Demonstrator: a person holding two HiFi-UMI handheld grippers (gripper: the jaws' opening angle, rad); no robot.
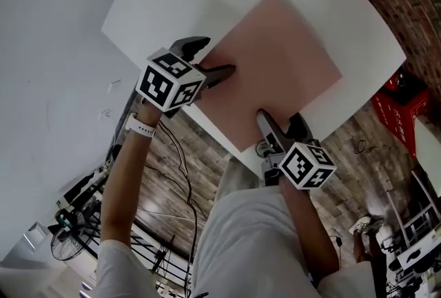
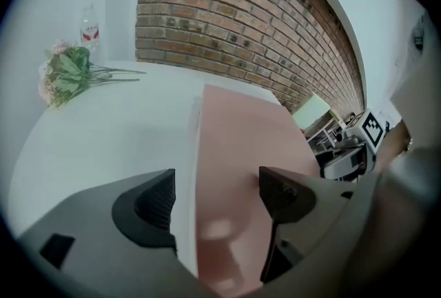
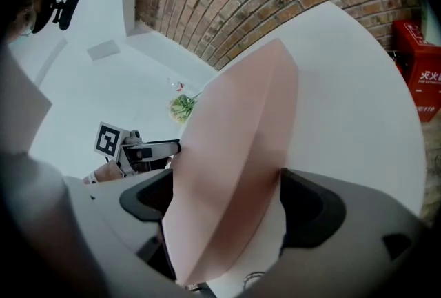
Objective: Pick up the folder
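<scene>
Jaws standing wide on both, left gripper (image 1: 217,56) straddling the pink folder (image 1: 275,69) at its side, right gripper (image 1: 279,118) at its near edge, flowers (image 2: 65,72) lying far across the surface (image 2: 103,131).

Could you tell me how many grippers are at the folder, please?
2: the left gripper straddles the left edge of the folder; the right gripper straddles its near edge. None seems hidden.

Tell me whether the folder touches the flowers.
Apart. The left gripper view shows bare white table between the pink folder and the flowers.
</scene>
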